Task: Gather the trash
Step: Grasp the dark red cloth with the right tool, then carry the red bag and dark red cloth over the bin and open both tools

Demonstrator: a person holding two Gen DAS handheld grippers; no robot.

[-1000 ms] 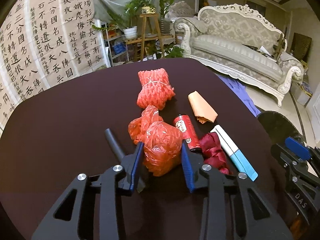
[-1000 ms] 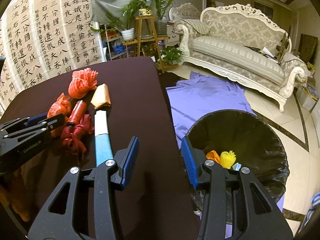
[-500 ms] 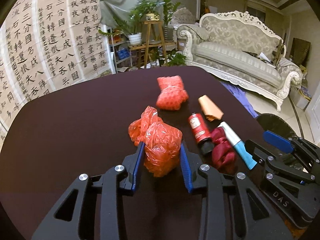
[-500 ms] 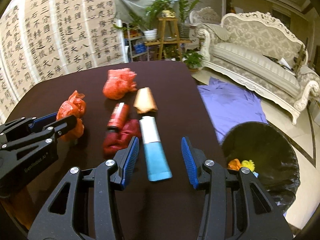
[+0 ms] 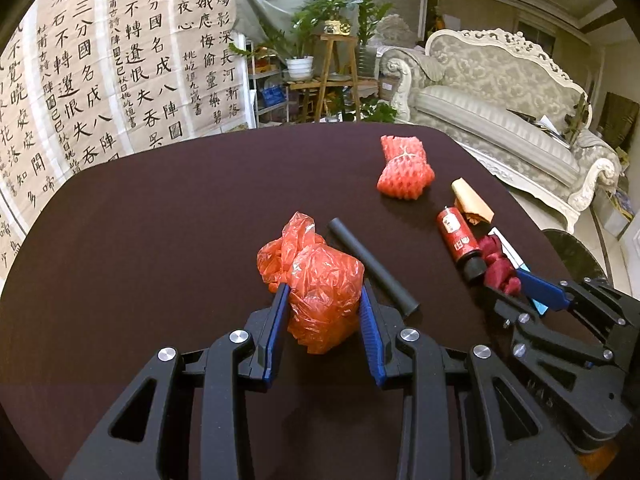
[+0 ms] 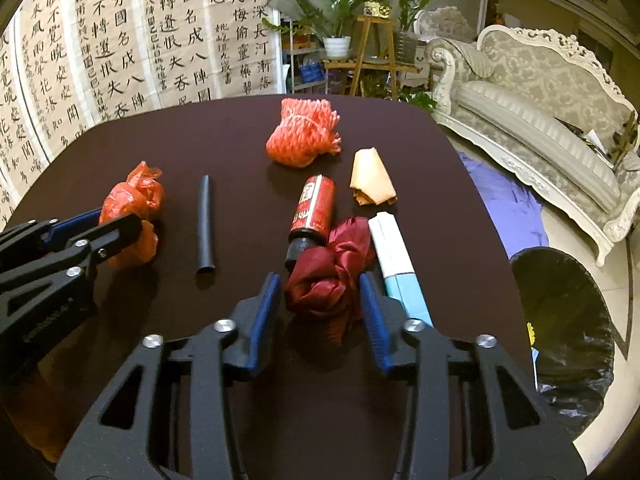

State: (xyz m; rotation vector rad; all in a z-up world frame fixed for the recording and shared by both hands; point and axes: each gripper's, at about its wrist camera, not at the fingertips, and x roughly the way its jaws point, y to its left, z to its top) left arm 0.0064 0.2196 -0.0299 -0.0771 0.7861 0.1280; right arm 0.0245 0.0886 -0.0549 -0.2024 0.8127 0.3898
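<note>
My left gripper [image 5: 323,312] is shut on a crumpled red plastic bag [image 5: 316,280], also seen in the right wrist view [image 6: 132,216]. My right gripper [image 6: 320,300] is open with its jaws either side of a dark red crumpled cloth [image 6: 332,272] on the dark round table [image 6: 224,132]. A red bottle [image 6: 316,208], a black tube [image 6: 206,224], a white and blue box [image 6: 400,268], a tan paper wad [image 6: 372,178] and a red foam net [image 6: 300,136] lie on the table.
A black-lined trash bin [image 6: 568,320] stands on the floor to the right of the table, with a purple cloth [image 6: 504,196] behind it. A sofa [image 6: 540,112] and plant stands [image 6: 376,32] are beyond the table.
My left gripper closed tighter on the red bag and shifted left, uncovering the black tube. My right gripper swung left from the bin over the table and now straddles the dark red cloth.
</note>
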